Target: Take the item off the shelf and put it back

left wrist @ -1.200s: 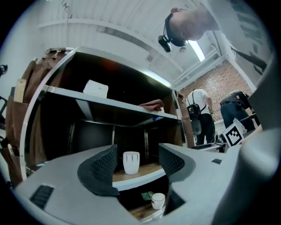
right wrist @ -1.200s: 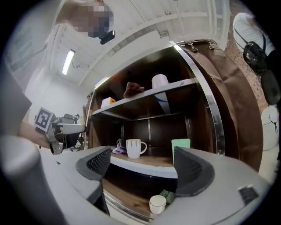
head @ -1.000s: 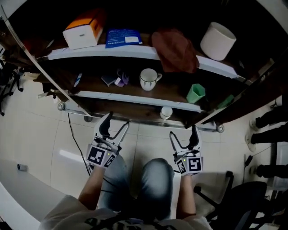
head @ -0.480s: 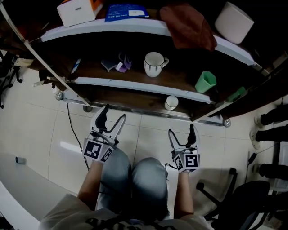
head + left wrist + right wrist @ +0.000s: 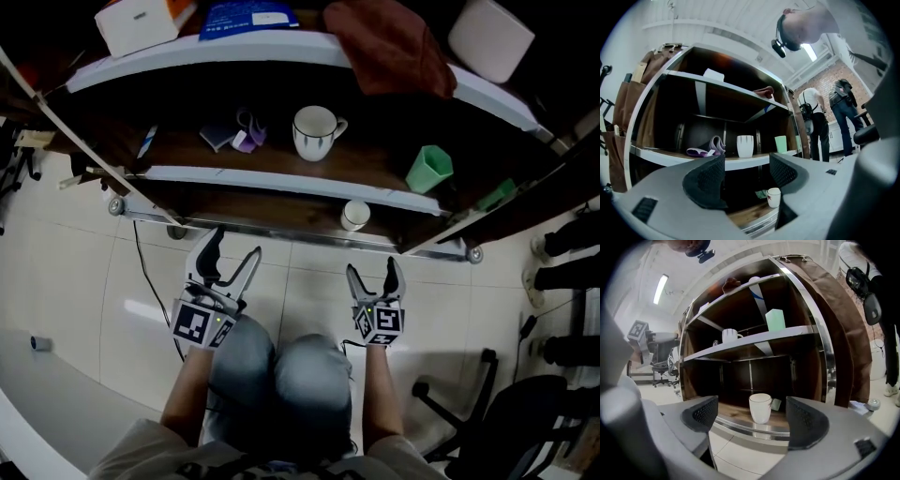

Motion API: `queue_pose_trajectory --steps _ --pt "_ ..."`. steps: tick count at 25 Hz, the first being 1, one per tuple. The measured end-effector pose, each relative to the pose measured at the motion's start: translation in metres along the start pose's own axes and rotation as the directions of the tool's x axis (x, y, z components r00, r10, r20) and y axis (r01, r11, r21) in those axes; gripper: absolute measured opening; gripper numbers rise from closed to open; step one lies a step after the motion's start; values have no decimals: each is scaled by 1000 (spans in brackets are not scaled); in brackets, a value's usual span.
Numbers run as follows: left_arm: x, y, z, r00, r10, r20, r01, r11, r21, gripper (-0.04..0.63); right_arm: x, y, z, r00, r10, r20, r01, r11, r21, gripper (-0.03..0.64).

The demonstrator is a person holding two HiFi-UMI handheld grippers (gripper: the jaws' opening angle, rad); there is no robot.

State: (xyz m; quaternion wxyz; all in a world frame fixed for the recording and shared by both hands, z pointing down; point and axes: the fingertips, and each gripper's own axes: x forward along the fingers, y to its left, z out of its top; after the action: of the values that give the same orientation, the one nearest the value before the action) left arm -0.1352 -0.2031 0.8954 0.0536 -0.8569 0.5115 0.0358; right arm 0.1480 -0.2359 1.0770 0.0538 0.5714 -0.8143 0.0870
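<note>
Left tongs [image 5: 234,247] and right tongs [image 5: 373,270]: both open, nothing between them, lower centre of the head view over the floor tiles [image 5: 84,281]. Small white cup [image 5: 760,408] on the bottom shelf [image 5: 262,208], centre frame, clear of the right tongs.
</note>
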Motion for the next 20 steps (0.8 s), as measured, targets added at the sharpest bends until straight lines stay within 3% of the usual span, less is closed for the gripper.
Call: queue_pose_trajectory --steps 8,16,20 --pt "-13 -1 0 999 41 8 -41 999 -1 274 93 -23 -35 998 -30 -51 33 997 64 462" --pt "-31 -1 8 997 76 9 -76 997 0 275 158 -28 -53 992 -21 -124 21 1000 -7 462" --pt "-36 -3 9 997 79 4 -79 997 6 274 178 -30 -60 989 -29 -142 32 999 22 462"
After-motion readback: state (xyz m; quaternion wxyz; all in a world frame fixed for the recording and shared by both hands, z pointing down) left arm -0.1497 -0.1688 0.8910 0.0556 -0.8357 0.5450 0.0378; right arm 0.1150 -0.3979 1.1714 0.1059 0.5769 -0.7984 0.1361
